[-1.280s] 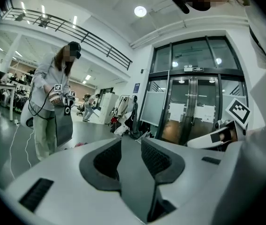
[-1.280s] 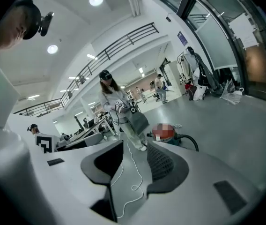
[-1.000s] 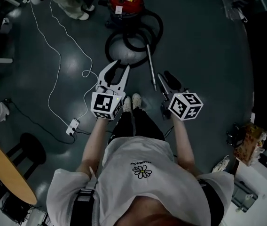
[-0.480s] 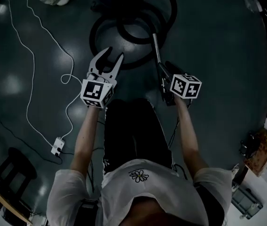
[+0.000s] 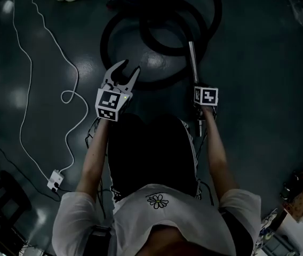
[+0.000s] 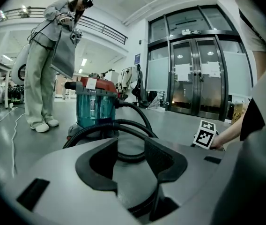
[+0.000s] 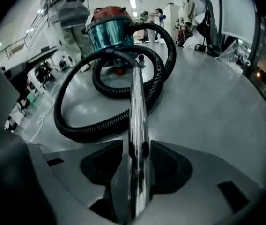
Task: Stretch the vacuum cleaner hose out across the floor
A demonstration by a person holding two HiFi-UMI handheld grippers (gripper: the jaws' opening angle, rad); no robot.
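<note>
Right gripper (image 7: 137, 149): jaws nearly together, pads sitting against both sides of the metal wand (image 5: 193, 63). The wand runs straight through the gap between them and on toward the camera. The gripper is pitched steeply down at the floor (image 5: 258, 89), just ahead of the wearer's knees.

Left gripper (image 5: 130, 67): jaws have just been opening and are now clearly apart, with nothing clamped. A short arc of the hose (image 7: 91, 128) shows through the gap, on the floor just beyond the tips, and the pads are not touching it. The gripper is low and close to level, well apart from the right one, about level with it in the head view.

Hose: black and ribbed, coiled in overlapping loops on the floor ahead of both grippers, not stretched out. One end runs to the vacuum cleaner (image 6: 94, 108), a teal canister with a red top, standing upright just behind the coil. The other end joins the far end of the wand. The wand lies along the right side of the coil and crosses the near arc of the loops.

Other items:
- A second person (image 6: 41, 78) stands just beside the vacuum cleaner, on its left in the left gripper view.
- A white power strip (image 5: 54, 180) lies on the floor well off to the left of the left gripper.
- Glass doors (image 6: 194, 74) are in the background, beyond the coil.
</note>
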